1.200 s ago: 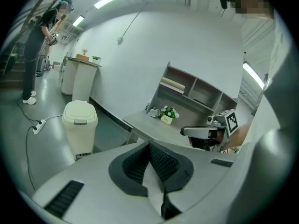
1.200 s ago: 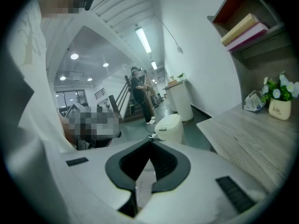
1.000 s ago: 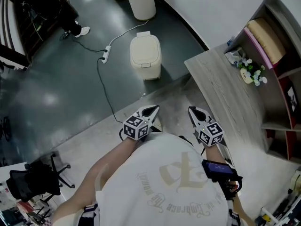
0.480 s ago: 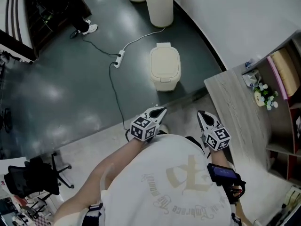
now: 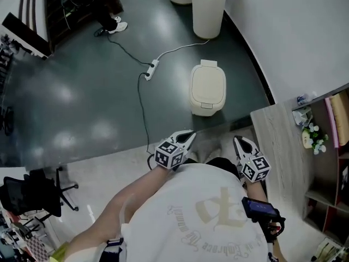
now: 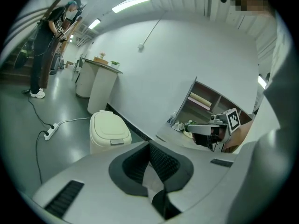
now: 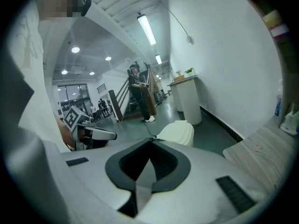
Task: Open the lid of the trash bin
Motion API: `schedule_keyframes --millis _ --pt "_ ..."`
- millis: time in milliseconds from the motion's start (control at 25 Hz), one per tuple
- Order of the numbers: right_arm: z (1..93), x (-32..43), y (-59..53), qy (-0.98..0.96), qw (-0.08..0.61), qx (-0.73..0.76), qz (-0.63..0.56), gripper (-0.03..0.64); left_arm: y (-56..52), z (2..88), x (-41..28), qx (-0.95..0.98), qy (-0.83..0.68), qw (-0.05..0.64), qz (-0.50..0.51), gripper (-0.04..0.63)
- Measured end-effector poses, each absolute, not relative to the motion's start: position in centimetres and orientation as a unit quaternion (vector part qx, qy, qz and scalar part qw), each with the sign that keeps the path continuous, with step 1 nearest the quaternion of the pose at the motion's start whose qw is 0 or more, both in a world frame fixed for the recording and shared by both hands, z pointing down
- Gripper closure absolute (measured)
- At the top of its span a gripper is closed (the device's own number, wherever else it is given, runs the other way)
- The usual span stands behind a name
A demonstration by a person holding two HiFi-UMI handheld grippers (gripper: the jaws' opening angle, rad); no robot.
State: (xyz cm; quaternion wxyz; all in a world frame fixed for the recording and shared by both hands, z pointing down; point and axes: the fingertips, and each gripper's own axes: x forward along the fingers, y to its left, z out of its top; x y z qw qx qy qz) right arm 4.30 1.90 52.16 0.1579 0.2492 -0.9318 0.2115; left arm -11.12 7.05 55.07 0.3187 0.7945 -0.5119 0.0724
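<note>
The cream trash bin (image 5: 208,88) stands on the dark floor by the curved wall, its lid down. It also appears in the left gripper view as the bin (image 6: 108,130) and in the right gripper view as the bin (image 7: 179,132), ahead of both sets of jaws. My left gripper (image 5: 187,137) and right gripper (image 5: 239,142) are held close to my body, well short of the bin. Both are shut with nothing between the jaws. Each gripper view shows the other tool: the right gripper (image 6: 212,130) and the left gripper (image 7: 89,133).
A white power strip (image 5: 151,69) and its cable trail across the floor left of the bin. A tall white cylinder (image 5: 208,9) stands behind it. A wooden counter (image 5: 275,146) and shelves with flowers (image 5: 314,137) lie to the right. A person (image 6: 46,45) stands far back; an office chair (image 5: 34,192) sits at left.
In the head view the bin has slid right and down in the picture and the counter has shifted toward the right edge. Both grippers keep the same shut pose near my body.
</note>
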Motion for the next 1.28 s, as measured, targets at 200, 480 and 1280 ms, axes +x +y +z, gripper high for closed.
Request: schedule_keyframes --millis 200,480,1280 --pt "52.9 2.7 0.1 -0.934 0.166 0.229 0.218 0.613 6.3 55.6 -12.1 0.783 -0.524 0.327 0.075 0.583" --pt "53.1 -0.5 -3.8 -0.946 0.173 0.178 0.209 0.613 3.6 55.4 -13.8 0.759 -0.557 0.329 0.072 0.583" --pt "54.4 -1.8 -14.0 -0.959 0.171 0.095 0.207 0.614 -5.7 56.5 -11.5 0.741 -0.574 0.320 0.138 0.583"
